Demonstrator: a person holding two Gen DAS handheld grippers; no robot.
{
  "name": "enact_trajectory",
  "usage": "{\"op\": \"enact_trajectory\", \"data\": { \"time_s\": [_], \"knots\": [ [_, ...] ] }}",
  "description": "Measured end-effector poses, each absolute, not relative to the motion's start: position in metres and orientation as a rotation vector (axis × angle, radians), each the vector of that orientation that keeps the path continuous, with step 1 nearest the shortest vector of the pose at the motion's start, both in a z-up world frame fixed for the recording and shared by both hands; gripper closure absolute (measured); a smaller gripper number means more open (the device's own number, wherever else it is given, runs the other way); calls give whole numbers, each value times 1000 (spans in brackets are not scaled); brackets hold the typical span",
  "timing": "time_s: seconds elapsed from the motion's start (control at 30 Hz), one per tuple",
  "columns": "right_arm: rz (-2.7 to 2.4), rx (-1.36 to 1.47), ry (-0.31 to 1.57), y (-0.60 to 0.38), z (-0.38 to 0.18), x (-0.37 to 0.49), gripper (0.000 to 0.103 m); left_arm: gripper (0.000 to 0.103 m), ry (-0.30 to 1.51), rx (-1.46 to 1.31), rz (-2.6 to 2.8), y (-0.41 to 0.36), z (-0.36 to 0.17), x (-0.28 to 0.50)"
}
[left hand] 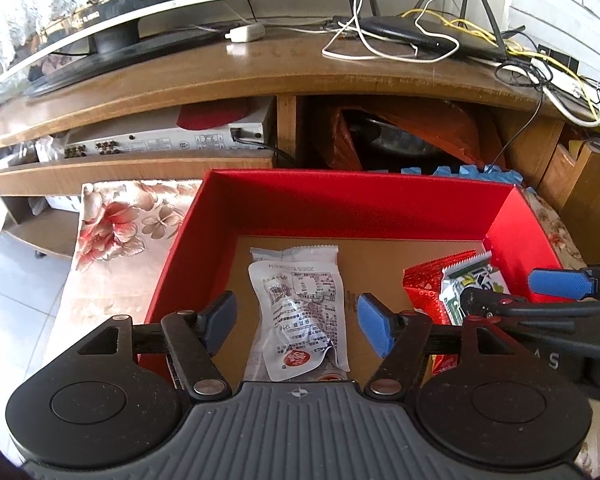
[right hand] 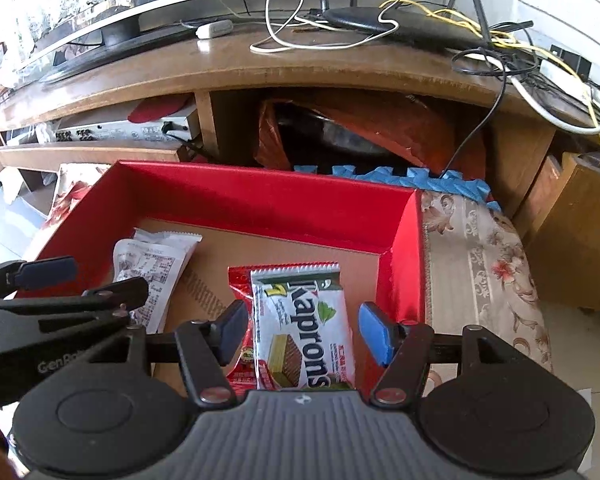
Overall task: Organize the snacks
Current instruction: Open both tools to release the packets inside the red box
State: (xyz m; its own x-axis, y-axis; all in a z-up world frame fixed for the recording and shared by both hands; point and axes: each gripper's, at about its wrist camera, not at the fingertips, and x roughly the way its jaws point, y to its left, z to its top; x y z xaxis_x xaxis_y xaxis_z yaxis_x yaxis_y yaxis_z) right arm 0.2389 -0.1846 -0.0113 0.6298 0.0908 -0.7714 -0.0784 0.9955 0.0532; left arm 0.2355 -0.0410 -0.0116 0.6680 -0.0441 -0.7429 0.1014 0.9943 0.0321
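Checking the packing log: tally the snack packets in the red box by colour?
White/silver packet with printed text: 1
White Kaprons wafer packet: 1
Red foil packet, under the Kaprons one: 1
Total: 3 packets, all lying in the red box.

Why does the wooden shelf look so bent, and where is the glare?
Left wrist view: the fisheye lens bows the wooden shelf, with dark corners; daylight glints on it near the white adapter. Right wrist view: same curving; the red box wall shines and the Kaprons wafer pack reads sharp.
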Motion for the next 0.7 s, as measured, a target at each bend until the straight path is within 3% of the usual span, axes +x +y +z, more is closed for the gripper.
{"op": "enact_trajectory", "data": {
  "time_s": [0.7],
  "knots": [
    [96,52,872,-190,-2,231,36,25,812,65,-93,-41,-2,225]
  ]
}}
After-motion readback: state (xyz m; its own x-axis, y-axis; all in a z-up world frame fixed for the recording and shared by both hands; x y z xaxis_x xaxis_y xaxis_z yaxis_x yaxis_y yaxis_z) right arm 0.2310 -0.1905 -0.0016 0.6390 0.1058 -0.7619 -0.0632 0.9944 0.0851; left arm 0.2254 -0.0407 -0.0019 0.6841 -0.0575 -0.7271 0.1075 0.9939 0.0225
